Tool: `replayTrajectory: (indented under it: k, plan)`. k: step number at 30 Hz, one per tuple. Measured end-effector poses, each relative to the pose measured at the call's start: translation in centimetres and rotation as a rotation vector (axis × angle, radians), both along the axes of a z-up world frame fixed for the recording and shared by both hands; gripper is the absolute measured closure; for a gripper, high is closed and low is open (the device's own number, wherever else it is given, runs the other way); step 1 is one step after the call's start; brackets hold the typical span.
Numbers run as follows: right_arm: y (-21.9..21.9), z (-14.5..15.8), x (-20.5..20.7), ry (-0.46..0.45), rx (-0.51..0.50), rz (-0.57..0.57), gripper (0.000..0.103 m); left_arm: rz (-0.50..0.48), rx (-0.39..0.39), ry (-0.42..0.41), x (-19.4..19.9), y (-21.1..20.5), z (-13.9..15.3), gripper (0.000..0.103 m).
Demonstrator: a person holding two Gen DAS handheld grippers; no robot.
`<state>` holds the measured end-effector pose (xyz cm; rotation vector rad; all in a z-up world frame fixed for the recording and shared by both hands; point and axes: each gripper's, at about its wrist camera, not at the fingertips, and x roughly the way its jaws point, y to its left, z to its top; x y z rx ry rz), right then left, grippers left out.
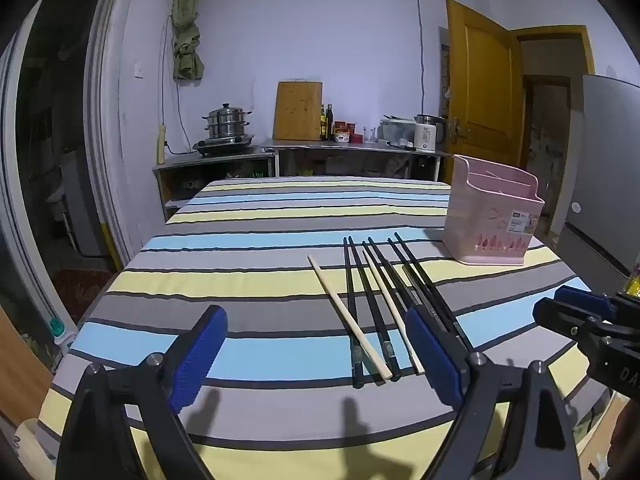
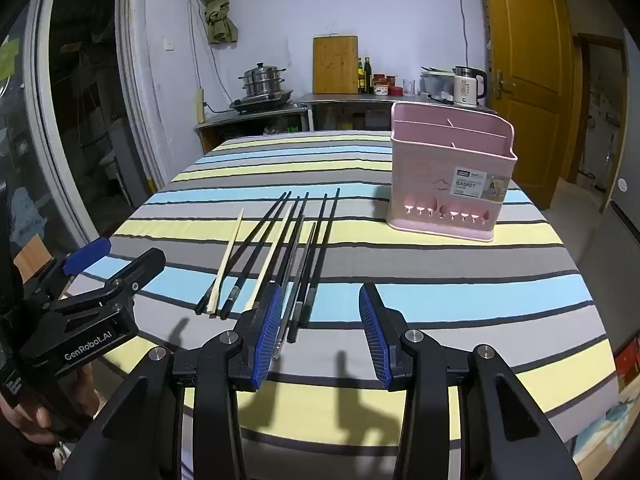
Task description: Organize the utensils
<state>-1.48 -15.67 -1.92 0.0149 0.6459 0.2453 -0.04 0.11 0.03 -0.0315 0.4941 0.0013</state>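
Now both grippers hover low over the near edge of a table covered by a striped cloth [image 1: 248, 216] in grey, yellow and blue bands. Left gripper [image 1: 316, 354]: jaws spread wide, nothing between the blue pads, bare cloth below. Right gripper [image 2: 322, 332]: jaws parted more narrowly, also empty; its left pad sits just over the near ends of the rightmost sticks, contact not clear. Chopsticks [image 2: 276, 248] lie loose on the cloth in a rough fan, near the table's middle, tips pointing far: several black ones, two pale wooden ones [image 1: 348, 316] among them, and what looks like a metallic one on the right. Pink utensil basket [image 2: 450, 176] stands upright at the far right of the chopsticks, well apart from them, with divided compartments, cut-out shapes along its base, and a label on its near face. No utensil shows above its rim. A hand [image 2: 36, 412] grips the left tool at the lower left of the right wrist view.
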Motion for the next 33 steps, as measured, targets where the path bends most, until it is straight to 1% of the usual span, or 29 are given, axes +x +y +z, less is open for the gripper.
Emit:
replayTrajectory:
  k: [7, 8, 18, 29, 31, 33]
  plan:
    - [-0.1, 0.0, 0.1, 0.002, 0.001, -0.002, 0.061, -0.002, -0.007, -0.001, -0.5, 0.8, 0.4, 0.012]
    - [-0.1, 0.0, 0.1, 0.002, 0.001, -0.002, 0.061, -0.001, 0.007, 0.001, -0.2, -0.1, 0.2, 0.012]
    - [-0.2, 0.0, 0.0, 0.002, 0.003, 0.000, 0.061, -0.003, 0.009, -0.001, -0.6, 0.0, 0.4, 0.012]
    - [-0.2, 0.1, 0.0, 0.002, 0.004, 0.000, 0.061, -0.005, 0.006, 0.002, -0.4, -0.1, 1.4, 0.012]
    - [-0.2, 0.1, 0.0, 0.002, 0.005, 0.000, 0.061, -0.006, 0.007, -0.001, -0.4, -0.2, 0.6, 0.012]
    - [-0.2, 0.1, 0.0, 0.002, 0.004, -0.001, 0.061, -0.007, 0.007, -0.001, -0.5, -0.2, 0.8, 0.012]
